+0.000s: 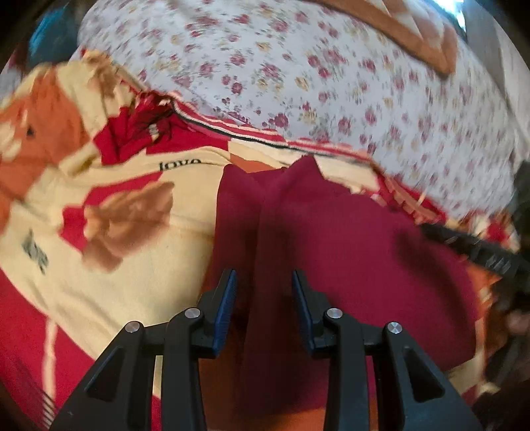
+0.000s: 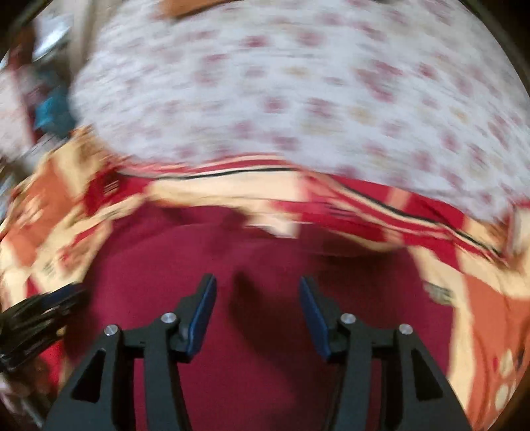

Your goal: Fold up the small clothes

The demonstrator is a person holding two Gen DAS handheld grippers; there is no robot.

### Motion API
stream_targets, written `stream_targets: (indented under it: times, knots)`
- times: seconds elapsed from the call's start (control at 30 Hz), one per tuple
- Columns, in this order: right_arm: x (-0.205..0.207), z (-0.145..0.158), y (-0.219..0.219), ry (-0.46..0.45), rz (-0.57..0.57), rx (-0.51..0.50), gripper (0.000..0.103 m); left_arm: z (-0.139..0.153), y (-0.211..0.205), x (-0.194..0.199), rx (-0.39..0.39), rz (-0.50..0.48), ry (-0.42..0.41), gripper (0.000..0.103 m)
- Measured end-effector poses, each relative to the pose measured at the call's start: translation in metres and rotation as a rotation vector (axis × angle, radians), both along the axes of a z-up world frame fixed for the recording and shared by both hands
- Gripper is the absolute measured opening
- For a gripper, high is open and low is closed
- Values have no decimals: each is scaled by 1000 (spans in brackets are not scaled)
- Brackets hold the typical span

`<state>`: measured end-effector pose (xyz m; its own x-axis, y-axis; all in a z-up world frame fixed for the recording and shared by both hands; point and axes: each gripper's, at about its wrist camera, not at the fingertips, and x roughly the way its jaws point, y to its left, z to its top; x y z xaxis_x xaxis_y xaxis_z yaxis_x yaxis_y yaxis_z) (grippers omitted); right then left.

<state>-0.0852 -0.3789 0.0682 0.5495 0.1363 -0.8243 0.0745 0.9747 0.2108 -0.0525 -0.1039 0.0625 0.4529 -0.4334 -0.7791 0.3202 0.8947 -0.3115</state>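
Note:
A dark red garment point(image 1: 331, 232) lies on a red, cream and orange patterned blanket point(image 1: 116, 281), with a raised fold running up its left part. My left gripper point(image 1: 264, 281) hangs just above the garment's near left part, open, nothing between the pads. In the right wrist view the same dark red garment point(image 2: 265, 252) fills the lower middle. My right gripper point(image 2: 257, 288) is open over it, empty. The right gripper also shows at the right edge of the left wrist view point(image 1: 480, 252). Both views are blurred.
A white sheet with small red flowers point(image 1: 314, 76) covers the bed behind the blanket. An orange and cream cushion or quilt point(image 1: 407, 30) lies at the far back. Dark clutter and a blue object point(image 2: 53, 106) sit at the far left.

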Motion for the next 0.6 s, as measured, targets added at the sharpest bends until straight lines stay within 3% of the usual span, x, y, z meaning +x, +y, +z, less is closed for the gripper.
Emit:
stream_targets:
  times: [0.13, 0.2, 0.23, 0.4, 0.6]
  knots:
    - [33, -7, 65, 7, 125, -53, 54, -4, 5, -3, -39, 1, 10, 13]
    - [52, -17, 82, 32, 141, -73, 47, -7, 4, -3, -33, -10, -5, 13]
    - [65, -26, 89, 58, 140, -60, 38, -9, 4, -3, -40, -11, -7, 13]
    - [108, -55, 101, 93, 103, -78, 36, -16, 6, 2, -87, -25, -11, 13]
    - [124, -45, 97, 99, 62, -11, 37, -19, 12, 6, -129, -50, -1, 13]
